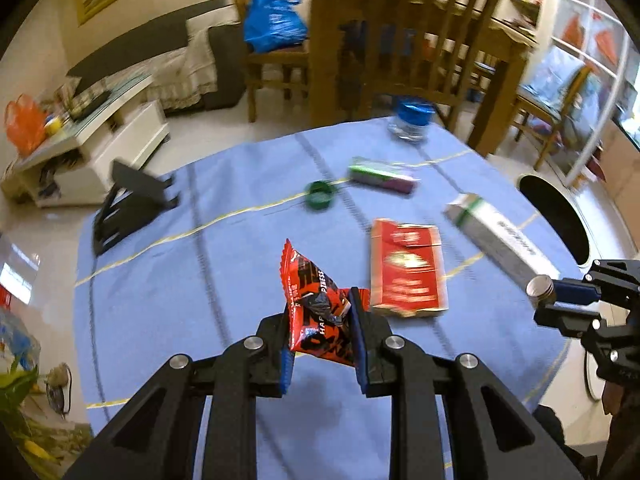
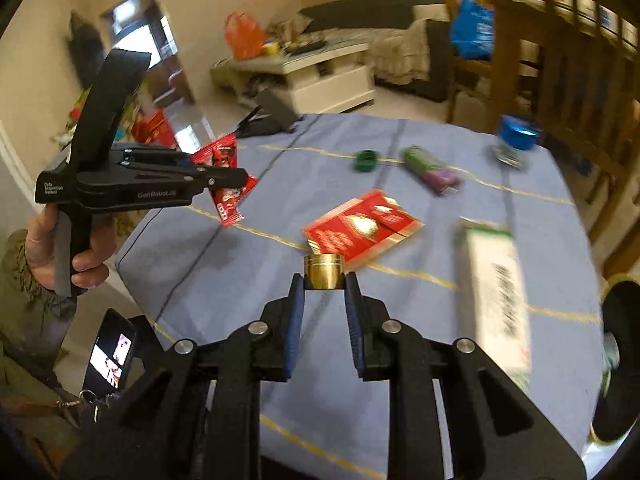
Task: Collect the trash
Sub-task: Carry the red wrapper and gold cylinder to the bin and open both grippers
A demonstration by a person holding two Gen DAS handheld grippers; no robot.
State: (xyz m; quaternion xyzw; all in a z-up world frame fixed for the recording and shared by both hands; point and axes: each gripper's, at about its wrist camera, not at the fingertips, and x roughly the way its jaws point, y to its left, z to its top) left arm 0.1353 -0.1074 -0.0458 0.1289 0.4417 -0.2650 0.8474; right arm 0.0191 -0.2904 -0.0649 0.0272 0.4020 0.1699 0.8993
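My left gripper (image 1: pixel 322 312) is shut on a red and black snack wrapper (image 1: pixel 320 312) and holds it above the blue tablecloth (image 1: pixel 192 280). The wrapper also shows in the right wrist view (image 2: pixel 226 176). My right gripper (image 2: pixel 323 280) is shut on a small gold metal cap (image 2: pixel 323 272), also above the cloth; it shows at the right edge of the left wrist view (image 1: pixel 541 289). On the cloth lie a red carton (image 1: pixel 408 268), a white and green box (image 1: pixel 500 236), a green and purple packet (image 1: pixel 382 174), a green cap (image 1: pixel 319 195) and a blue-lidded jar (image 1: pixel 412 120).
A black bin opening (image 1: pixel 560 216) is beyond the table's right edge. A black folding stand (image 1: pixel 128 204) sits at the table's far left. Wooden chairs (image 1: pixel 424 40) and a wooden table stand behind. A phone (image 2: pixel 110 356) hangs low at my left.
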